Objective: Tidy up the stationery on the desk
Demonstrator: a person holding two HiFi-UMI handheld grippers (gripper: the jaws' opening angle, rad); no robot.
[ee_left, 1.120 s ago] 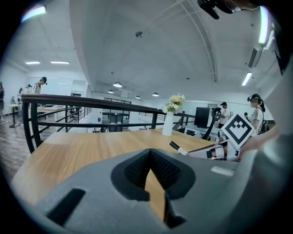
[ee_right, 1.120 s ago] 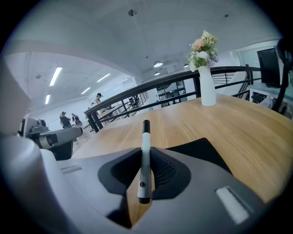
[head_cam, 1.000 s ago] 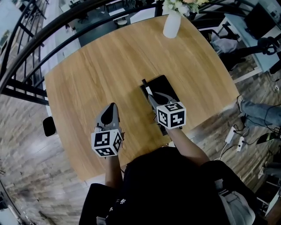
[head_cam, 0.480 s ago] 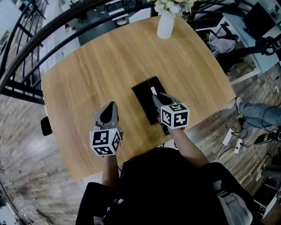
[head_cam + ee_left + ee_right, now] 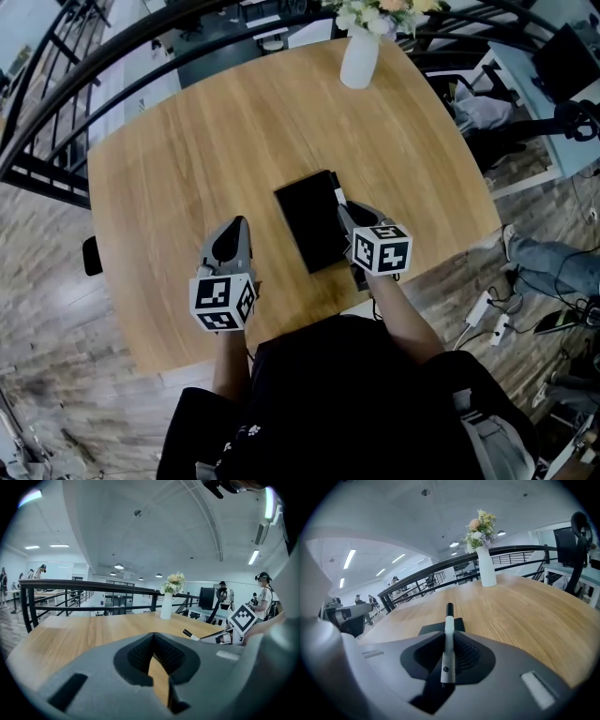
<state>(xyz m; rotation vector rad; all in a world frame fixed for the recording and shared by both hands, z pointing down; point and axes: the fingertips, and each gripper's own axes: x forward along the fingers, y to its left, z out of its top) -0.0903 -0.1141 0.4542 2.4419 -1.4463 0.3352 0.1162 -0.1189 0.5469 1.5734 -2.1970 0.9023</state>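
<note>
Right tool [image 5: 349, 214] was clamped on a pen [image 5: 448, 634], cap end jutting past its tips, gripped lengthwise, probably so it could be laid flat. A black pad [image 5: 309, 220] lay on the desk [image 5: 187, 150] just ahead of and under those tips; likely the drop spot. Left tool [image 5: 234, 236] had jaws together, empty, over bare desk, pad to its right.

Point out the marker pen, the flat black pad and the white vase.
marker pen [image 5: 448, 641], right gripper view, on its white barrel.
flat black pad [image 5: 307, 217], head view, on its top face.
white vase [image 5: 359, 61], head view, on its body.
</note>
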